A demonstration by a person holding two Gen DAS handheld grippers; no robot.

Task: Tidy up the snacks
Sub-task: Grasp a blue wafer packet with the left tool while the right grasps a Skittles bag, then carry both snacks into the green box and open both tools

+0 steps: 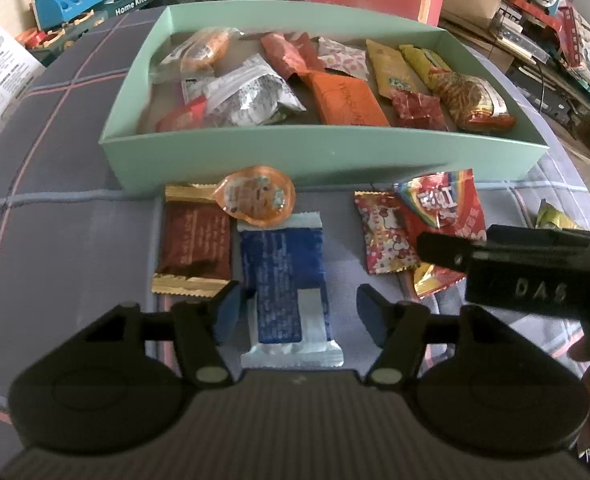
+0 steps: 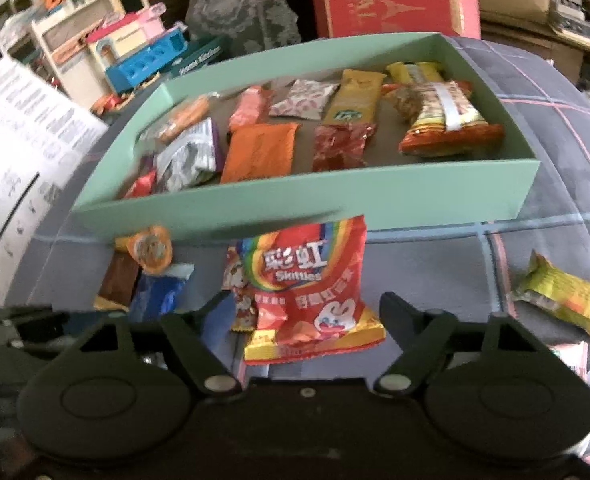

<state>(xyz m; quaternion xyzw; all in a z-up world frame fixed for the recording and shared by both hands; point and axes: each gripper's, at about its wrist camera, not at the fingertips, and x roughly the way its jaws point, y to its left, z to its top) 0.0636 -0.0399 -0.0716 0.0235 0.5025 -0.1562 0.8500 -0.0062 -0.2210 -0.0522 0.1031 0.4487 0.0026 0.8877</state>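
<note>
**Both tongs poised over loose snack packets in front of the green box**

The left tongs (image 1: 298, 312) point down with their jaws apart around the near end of a blue foil packet with white crimped ends (image 1: 285, 276), which lies flat on the grey plaid cloth-covered surface (image 1: 75, 240); the blue pads (image 1: 227, 308) stand just beside the packet's edges, though whether the left pad touches it is hard to tell; the right pad is clear of it. Beside that packet lie a brown wrapper with gold ends (image 1: 195, 248) and a round orange jelly cup (image 1: 255, 196), the cup resting partly on both wrappers.

The right tongs (image 2: 309, 314) stand parted on either side of a red Skittles bag with a rainbow print (image 2: 315, 292), not pressing it; the bag overlaps a small red-and-white patterned candy packet (image 1: 383, 232); a yellow-green wrapper (image 2: 567, 304) lies well apart to the right.

Behind the loose snacks sits the shallow mint-green cardboard box (image 1: 315, 152), already holding an orange pouch (image 1: 347, 100), a silver-grey crumpled bag (image 1: 251, 96), a mustard stick pack (image 1: 391, 68) and other wrappers; toys and cartons crowd the background.
</note>
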